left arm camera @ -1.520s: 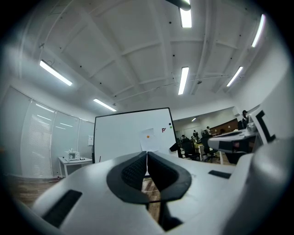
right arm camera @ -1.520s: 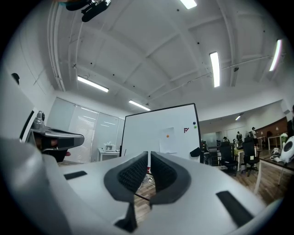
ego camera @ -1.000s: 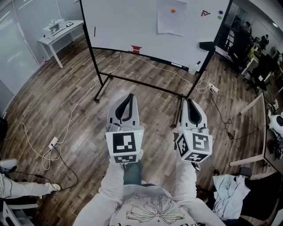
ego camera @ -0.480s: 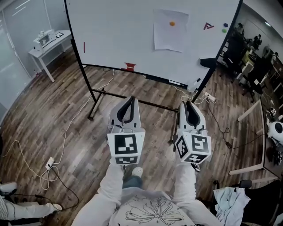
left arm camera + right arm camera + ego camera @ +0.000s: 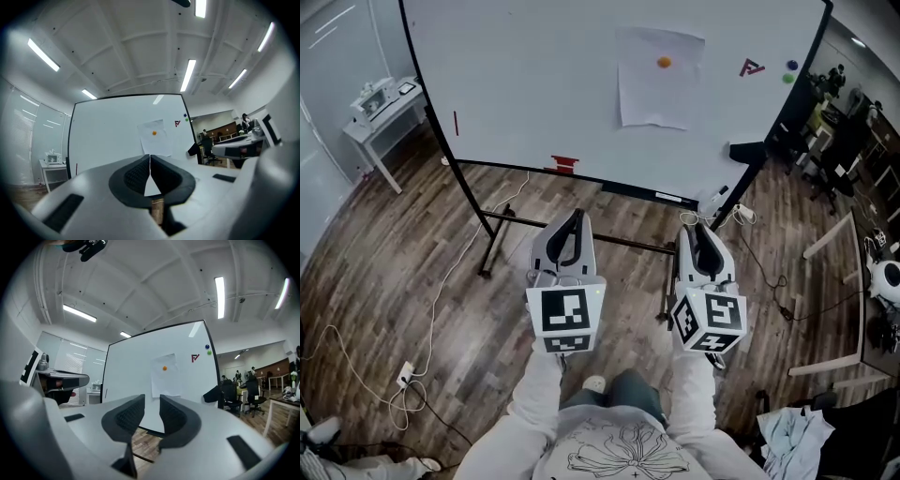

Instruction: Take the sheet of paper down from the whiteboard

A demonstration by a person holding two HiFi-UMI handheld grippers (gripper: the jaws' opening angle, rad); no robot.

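Note:
A white sheet of paper (image 5: 654,89) hangs on the whiteboard (image 5: 534,75), pinned by an orange magnet (image 5: 664,62). Both grippers are held level in front of the person, well short of the board and pointing at it. My left gripper (image 5: 568,221) is shut and holds nothing; in its own view the paper (image 5: 153,138) shows above its closed tips (image 5: 150,161). My right gripper (image 5: 697,230) has its jaws opening, with a narrow gap and nothing between them (image 5: 152,411). The paper (image 5: 166,378) and magnet (image 5: 164,368) lie straight ahead of it.
The board's stand has a low crossbar (image 5: 609,241) just ahead of the grippers. A red block (image 5: 564,164) and a black eraser (image 5: 748,150) sit at the board's lower edge. Cables (image 5: 412,375) trail on the wood floor. A white table (image 5: 380,112) stands left, desks and chairs (image 5: 844,178) right.
The whiteboard has come closer and larger in the head view as the person walks toward it. Both grippers keep their place before the body.

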